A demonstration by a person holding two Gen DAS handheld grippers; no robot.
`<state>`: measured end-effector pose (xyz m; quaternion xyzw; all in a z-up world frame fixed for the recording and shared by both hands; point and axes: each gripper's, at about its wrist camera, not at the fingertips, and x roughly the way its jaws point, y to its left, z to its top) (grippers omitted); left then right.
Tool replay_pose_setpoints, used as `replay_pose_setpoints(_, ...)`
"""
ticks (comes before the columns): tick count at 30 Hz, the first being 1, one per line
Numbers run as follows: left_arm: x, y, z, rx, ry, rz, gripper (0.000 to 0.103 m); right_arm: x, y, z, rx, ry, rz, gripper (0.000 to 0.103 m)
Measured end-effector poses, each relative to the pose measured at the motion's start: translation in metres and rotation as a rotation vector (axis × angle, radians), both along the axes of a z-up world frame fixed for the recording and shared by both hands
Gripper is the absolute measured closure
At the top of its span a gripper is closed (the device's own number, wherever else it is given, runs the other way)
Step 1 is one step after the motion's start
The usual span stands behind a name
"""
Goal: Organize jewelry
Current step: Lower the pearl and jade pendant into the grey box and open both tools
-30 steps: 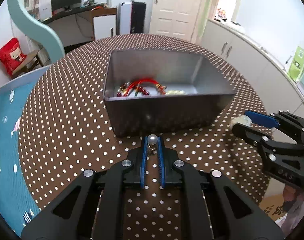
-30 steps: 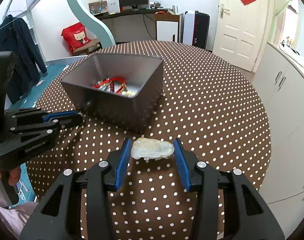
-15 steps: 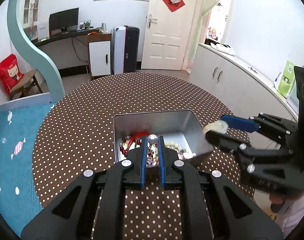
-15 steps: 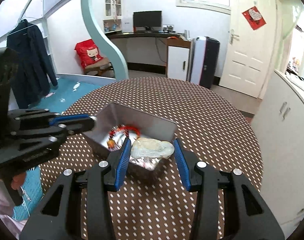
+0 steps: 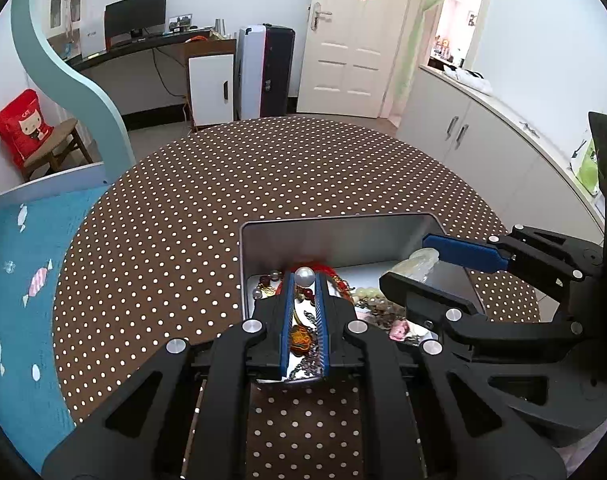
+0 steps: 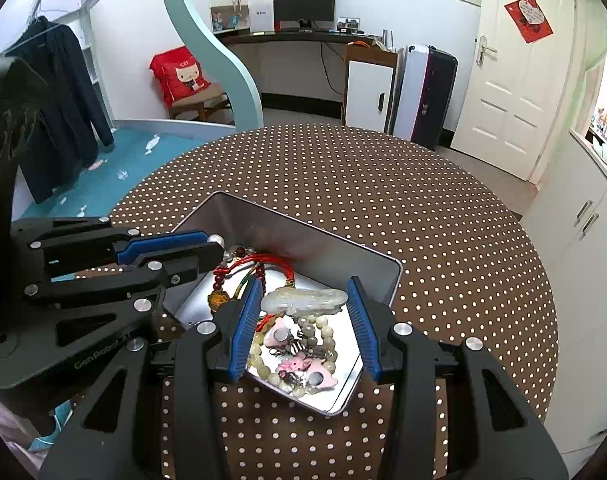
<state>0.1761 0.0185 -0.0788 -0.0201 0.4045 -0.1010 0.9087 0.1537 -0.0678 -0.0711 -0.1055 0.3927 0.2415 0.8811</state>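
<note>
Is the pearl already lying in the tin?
No, the pearl sits pinched between the left gripper fingers above the tin.

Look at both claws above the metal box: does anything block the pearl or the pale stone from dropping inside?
Nothing visible does. The left claw holds the pearl and the right claw holds the pale stone, both over the open metal box. Below lies only jewelry already inside, such as the red cord bracelet.
</note>
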Motion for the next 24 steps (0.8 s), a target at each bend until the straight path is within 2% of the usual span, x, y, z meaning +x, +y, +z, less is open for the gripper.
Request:
replay_pose_setpoints(7,0.008,0.008,-0.001,0.014,-0.008,0.015,0.078,0.008,0.001,-0.002,-0.011,0.005,-0.016,0.061)
replay_pose_setpoints(24,0.008,0.003,0.003,-0.006,-0.015,0.006,0.062,0.013,-0.012,0.004,-0.003,-0.007,-0.067,0.062)
